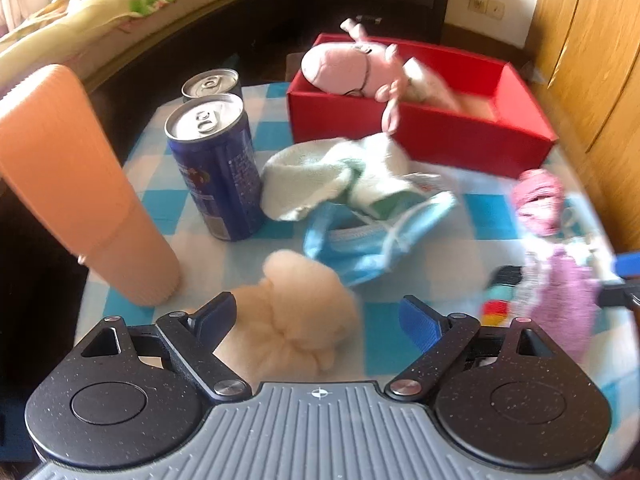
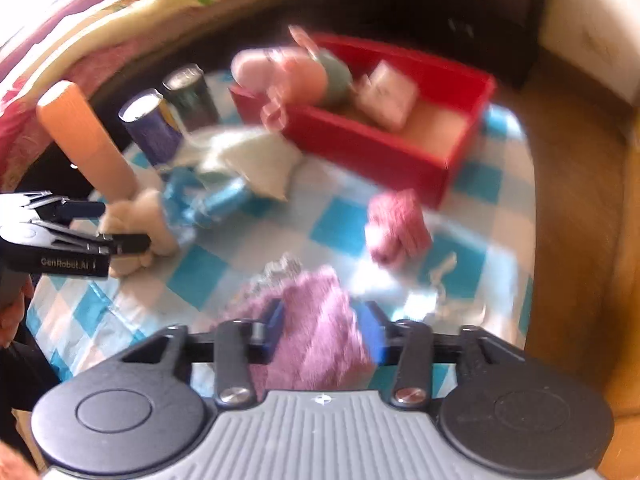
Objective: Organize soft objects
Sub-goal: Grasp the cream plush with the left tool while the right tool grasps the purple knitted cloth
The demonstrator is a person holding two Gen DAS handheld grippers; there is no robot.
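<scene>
My left claw [image 1: 316, 316] stands wide, its blue pads on either side of a fluffy cream-coloured plush ball [image 1: 296, 312] that lies on the worktop with the blue and white checked cloth [image 1: 404, 344]; I cannot tell if the pads touch it. My right claw [image 2: 324, 332] is closed on a purple knitted cloth [image 2: 320, 332], gripped between both blue pads. A pink ball of yarn [image 2: 396, 228] lies on the cloth ahead of it. Near the middle lie a pale green towel [image 1: 340, 176] and, just beside it, a crumpled blue face mask [image 1: 360, 240]. The red cardboard box [image 1: 460, 144] at the far side holds a pink pig plush toy [image 1: 352, 68], one limb hanging over its front wall. At the left stand two drink cans [image 1: 216, 164] and an orange ribbed bottle [image 1: 76, 184].
</scene>
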